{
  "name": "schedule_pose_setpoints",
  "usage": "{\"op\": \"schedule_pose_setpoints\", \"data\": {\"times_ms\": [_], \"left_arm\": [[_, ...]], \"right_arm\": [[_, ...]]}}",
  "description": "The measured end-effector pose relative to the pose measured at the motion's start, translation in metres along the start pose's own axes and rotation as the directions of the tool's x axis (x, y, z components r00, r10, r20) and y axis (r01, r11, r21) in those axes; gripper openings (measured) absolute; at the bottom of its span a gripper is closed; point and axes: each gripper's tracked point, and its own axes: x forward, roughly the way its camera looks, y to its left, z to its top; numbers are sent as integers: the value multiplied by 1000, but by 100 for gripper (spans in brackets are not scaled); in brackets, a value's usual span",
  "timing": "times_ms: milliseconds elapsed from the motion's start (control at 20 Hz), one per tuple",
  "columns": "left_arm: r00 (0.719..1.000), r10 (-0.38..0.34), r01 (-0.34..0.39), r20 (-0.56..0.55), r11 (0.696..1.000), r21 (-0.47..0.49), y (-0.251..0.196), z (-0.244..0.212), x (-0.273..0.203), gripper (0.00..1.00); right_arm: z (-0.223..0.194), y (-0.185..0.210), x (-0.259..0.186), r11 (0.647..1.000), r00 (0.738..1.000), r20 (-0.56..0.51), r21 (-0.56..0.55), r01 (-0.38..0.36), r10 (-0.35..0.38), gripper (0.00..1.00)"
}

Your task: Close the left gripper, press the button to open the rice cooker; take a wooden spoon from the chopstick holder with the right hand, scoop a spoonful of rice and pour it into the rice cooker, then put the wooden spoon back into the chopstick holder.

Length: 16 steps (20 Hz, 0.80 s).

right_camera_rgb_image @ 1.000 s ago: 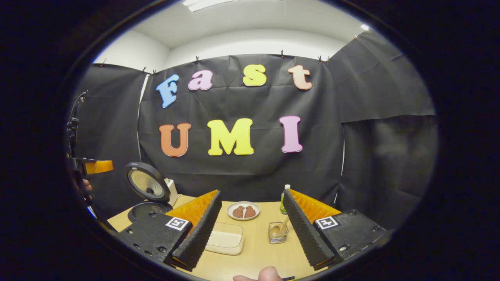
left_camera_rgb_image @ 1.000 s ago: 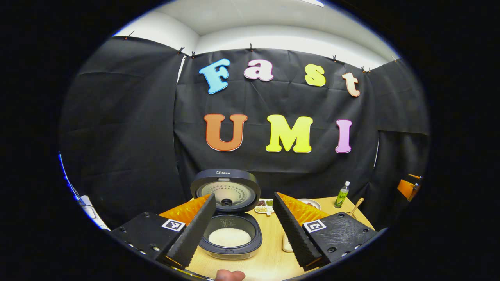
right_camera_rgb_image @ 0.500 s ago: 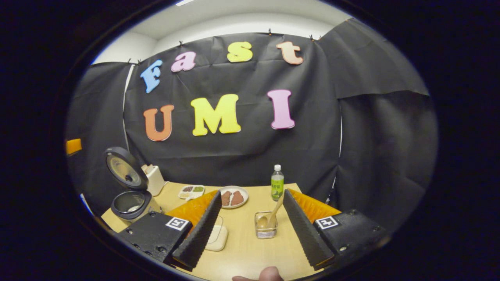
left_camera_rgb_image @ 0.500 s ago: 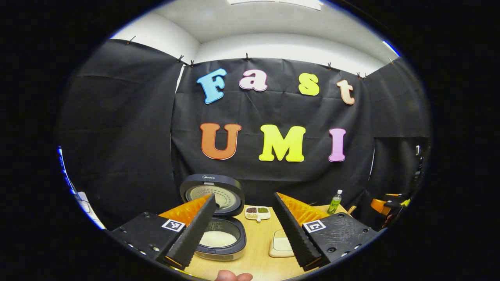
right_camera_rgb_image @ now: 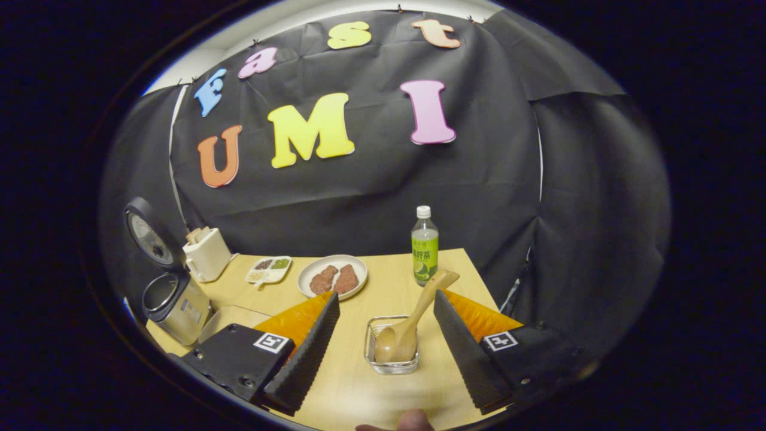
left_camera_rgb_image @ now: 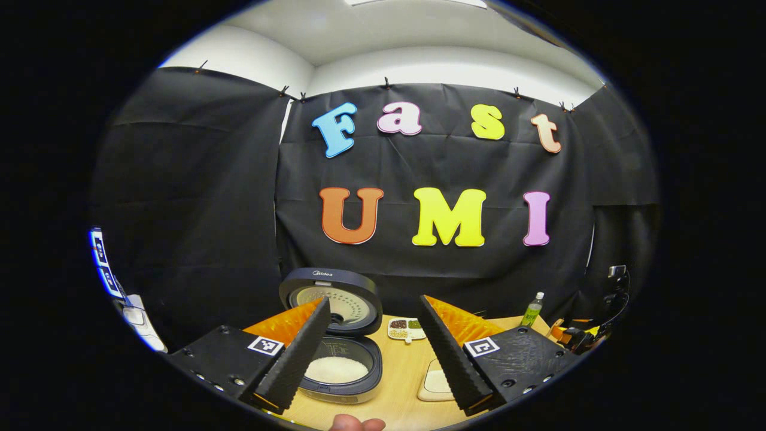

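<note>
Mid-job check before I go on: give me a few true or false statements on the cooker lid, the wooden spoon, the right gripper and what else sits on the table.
1. The rice cooker has its lid up. True.
2. The right gripper is shut on the wooden spoon. False: its fingers stand apart on either side of the spoon, not touching it.
3. The wooden spoon stands in the chopstick holder, bowl down and handle leaning toward the right. True.
4. The cooker's pot is empty. False: white rice lies in it.
5. The bottle lies on its side. False: it stands upright behind the spoon.
6. A plate with two brown pieces sits on the table. True.
</note>
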Motion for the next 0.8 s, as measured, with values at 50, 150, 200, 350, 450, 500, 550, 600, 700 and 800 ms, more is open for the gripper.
{"op": "schedule_pose_setpoints", "data": {"times_ms": [50,150,200,350,450,500,550,600,700,800], "left_arm": [[1000,12,-12,-8,1000,1,1,-1,3,94],[999,31,-31,-37,1000,7,1,-10,5,95],[998,40,-40,-45,999,15,2,-11,5,95],[997,56,-54,-57,998,25,3,-13,4,95],[996,65,-63,-68,998,28,5,-17,4,95],[995,68,-66,-73,997,28,6,-18,3,95],[994,73,-71,-77,997,29,7,-19,2,95],[994,80,-78,-74,997,30,9,-19,2,95],[993,85,-83,-81,996,26,9,-20,1,95],[992,89,-87,-90,996,25,9,-22,-1,95]], "right_arm": [[-9,-6,15,1000,1000,-20,18,1,-1,100],[-29,-18,45,999,998,-65,45,17,-14,100],[-37,-22,57,998,996,-83,53,17,-13,100],[-46,-33,78,999,994,-109,45,27,-22,100],[-48,-31,88,999,993,-122,45,5,0,92],[-50,-30,92,998,991,-133,55,-5,12,90],[-53,-29,96,998,989,-145,67,-14,24,88],[-54,-28,99,996,988,-154,82,-18,30,85],[-53,-27,101,993,986,-162,113,-20,38,74],[-50,-29,99,994,988,-154,105,-5,21,46]]}}
